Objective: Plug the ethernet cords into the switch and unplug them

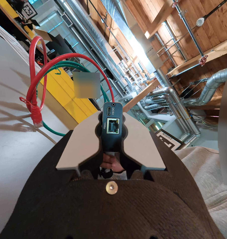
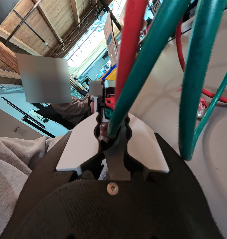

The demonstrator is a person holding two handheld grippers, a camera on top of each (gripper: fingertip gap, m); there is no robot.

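Observation:
My left gripper [image 1: 112, 113] is shut on the small dark switch [image 1: 112, 124] and holds it above the white table [image 1: 13, 142]. The end face towards me has one empty ethernet port. A red cord [image 1: 84, 56] and a green cord [image 1: 71, 64] loop out from its far side. The red cord's free plug [image 1: 37, 119] hangs at the left. In the right wrist view the switch [image 2: 109, 90] has a red plug [image 2: 109, 102] and a green plug [image 2: 108, 113] in it. My right gripper [image 2: 113, 116] is open just below them. The green cord [image 2: 142, 64] runs between its fingers without touching either.
A yellow cabinet [image 1: 66, 93] stands behind the table. A thin white cable [image 1: 45, 134] lies on the table. A cardboard box [image 2: 110, 42] stands at the back. A person's beige sleeve [image 1: 200, 174] is close on the right. Loops of cord [image 2: 188, 103] hang close to the right camera.

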